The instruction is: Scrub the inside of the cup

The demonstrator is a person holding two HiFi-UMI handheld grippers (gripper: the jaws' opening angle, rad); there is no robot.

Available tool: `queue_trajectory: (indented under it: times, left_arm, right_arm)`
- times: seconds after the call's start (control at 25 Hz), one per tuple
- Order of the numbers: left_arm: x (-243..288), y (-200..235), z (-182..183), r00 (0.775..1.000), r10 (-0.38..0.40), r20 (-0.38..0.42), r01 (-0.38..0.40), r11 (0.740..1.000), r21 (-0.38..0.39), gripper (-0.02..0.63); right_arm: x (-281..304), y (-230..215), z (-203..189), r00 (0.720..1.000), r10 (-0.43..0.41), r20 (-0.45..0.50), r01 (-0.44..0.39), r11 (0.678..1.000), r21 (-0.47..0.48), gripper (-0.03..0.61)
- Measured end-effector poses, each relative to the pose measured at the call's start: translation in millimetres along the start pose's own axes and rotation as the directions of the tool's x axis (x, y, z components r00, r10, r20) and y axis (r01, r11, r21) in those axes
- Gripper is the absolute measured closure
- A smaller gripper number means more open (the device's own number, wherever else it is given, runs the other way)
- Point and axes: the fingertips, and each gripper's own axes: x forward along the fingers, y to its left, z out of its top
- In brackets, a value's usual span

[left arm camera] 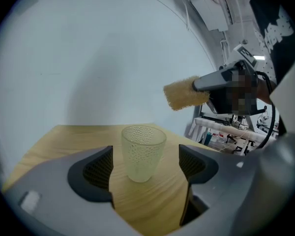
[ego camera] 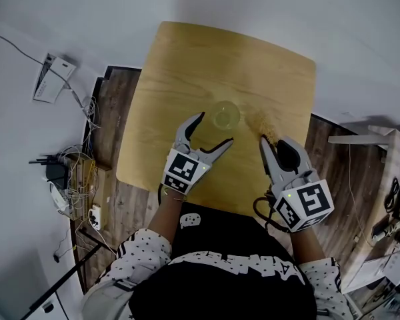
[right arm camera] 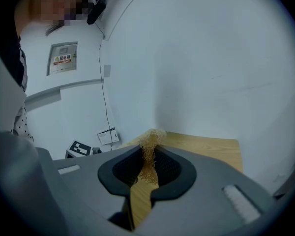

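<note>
A clear dimpled cup stands upright on the small wooden table. In the left gripper view the cup sits between the two jaws, which stand wide and apart from its sides. My left gripper is open around it. My right gripper is to the right of the cup, shut on a tan scrubbing sponge. From the right gripper view the sponge is pinched flat between the pads, and from the left gripper view the sponge hangs above and to the right of the cup.
White wall runs behind the table. Cables and a power strip lie on the wood floor at the left. A white rack stands at the right. A person's dark patterned shirt fills the lower part of the head view.
</note>
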Motion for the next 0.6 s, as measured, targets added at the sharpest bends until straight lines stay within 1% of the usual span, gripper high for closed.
queue_trajectory:
  times: [0.08, 0.24, 0.4, 0.6]
  left_arm:
    - [6, 2, -3, 1.0, -0.005, -0.006, 0.005, 1.0, -0.004, 0.21]
    - [19, 1, -7, 0.999, -0.023, -0.023, 0.023, 1.0, 0.012, 0.21]
    - [30, 1, -12, 0.999, -0.036, -0.04, 0.036, 0.999, 0.004, 0.209]
    - [38, 3, -14, 0.998, -0.036, -0.043, 0.037, 0.999, 0.014, 0.207]
  right_arm:
    - [1, -2, -2, 1.0, -0.008, -0.007, 0.008, 1.0, 0.005, 0.506]
    - [2, -7, -3, 1.0, -0.021, -0.011, 0.022, 1.0, 0.017, 0.506]
    - [2, -11, -2, 0.999, -0.032, -0.015, 0.032, 0.999, 0.02, 0.506]
    - [-1, -16, -2, 0.998, -0.055, -0.016, 0.055, 0.998, 0.024, 0.506]
